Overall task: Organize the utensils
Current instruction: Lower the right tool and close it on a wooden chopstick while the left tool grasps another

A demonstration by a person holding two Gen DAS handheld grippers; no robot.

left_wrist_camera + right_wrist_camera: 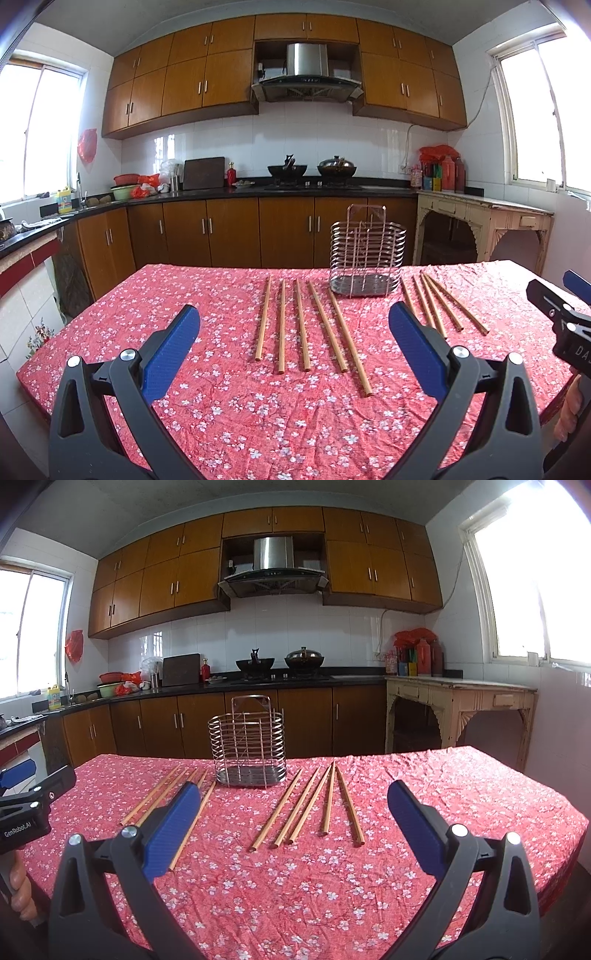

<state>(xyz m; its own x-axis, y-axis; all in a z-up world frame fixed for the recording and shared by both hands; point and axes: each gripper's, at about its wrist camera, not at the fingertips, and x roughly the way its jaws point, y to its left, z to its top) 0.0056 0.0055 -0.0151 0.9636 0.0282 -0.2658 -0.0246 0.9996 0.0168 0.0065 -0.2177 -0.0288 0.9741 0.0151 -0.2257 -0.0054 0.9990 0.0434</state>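
A wire metal utensil holder (366,254) (247,748) stands upright and empty at the far side of the table. Several wooden chopsticks (303,326) lie side by side to its left, and several more chopsticks (441,304) (314,805) lie to its right. The left group of chopsticks (162,797) also shows in the right wrist view. My left gripper (293,325) hovers open over the near end of the left group, holding nothing. My right gripper (293,805) is open above the near end of the right group, also with nothing in it.
The table wears a red floral cloth (229,398) (295,886). The other gripper and a hand show at the right edge (569,325) and left edge (26,812). Behind are brown kitchen cabinets (221,232), a stove with woks (310,171) and a pale side table (480,218).
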